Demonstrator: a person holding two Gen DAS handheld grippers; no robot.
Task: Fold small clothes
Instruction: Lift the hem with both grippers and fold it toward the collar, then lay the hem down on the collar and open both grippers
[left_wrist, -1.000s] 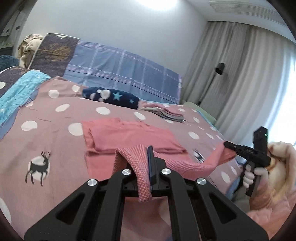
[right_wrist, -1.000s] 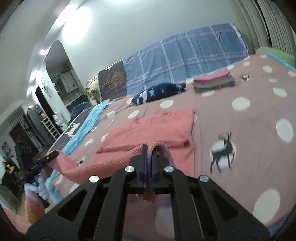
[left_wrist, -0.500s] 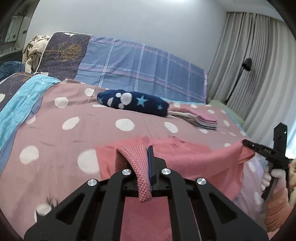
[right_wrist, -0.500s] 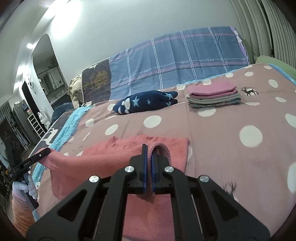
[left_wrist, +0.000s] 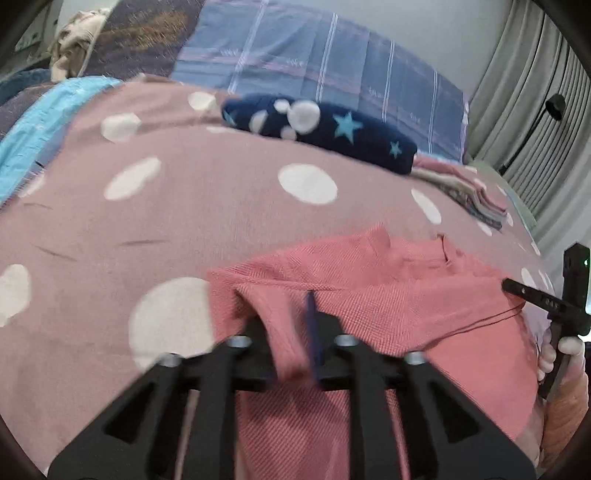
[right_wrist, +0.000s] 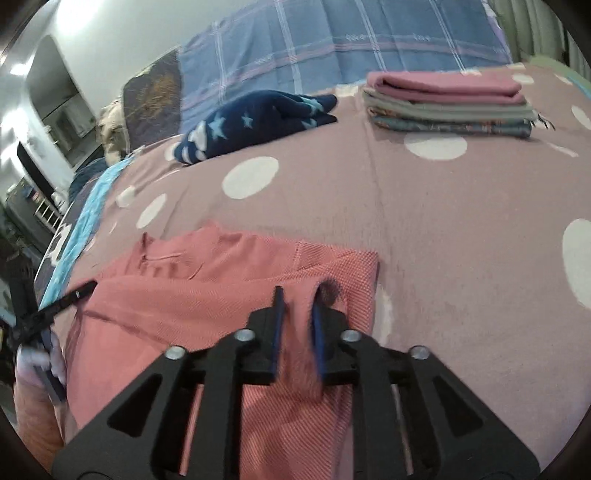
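A salmon-pink knit garment (left_wrist: 388, 295) lies on the polka-dot bedspread (left_wrist: 184, 221), its near part doubled over its far part. My left gripper (left_wrist: 291, 325) has its jaws parted, with the garment's left corner loose between them. My right gripper (right_wrist: 299, 317) also has its jaws parted, with the right corner between its blue pads (right_wrist: 277, 314). The garment shows in the right wrist view (right_wrist: 207, 295) too. Each gripper shows in the other's view, the right (left_wrist: 532, 299) and the left (right_wrist: 59, 306), both at the garment's edge.
A navy star-patterned garment (left_wrist: 321, 129) lies further back, seen too in the right wrist view (right_wrist: 258, 122). A stack of folded clothes (right_wrist: 447, 99) sits at the far right, also in the left wrist view (left_wrist: 469, 195). A blue plaid pillow (left_wrist: 317, 66) lines the headboard. Curtains (left_wrist: 535, 110) hang on the right.
Both grippers carried the garment's near edge forward and down over its far part. Their jaws, shut on the corners before, have opened.
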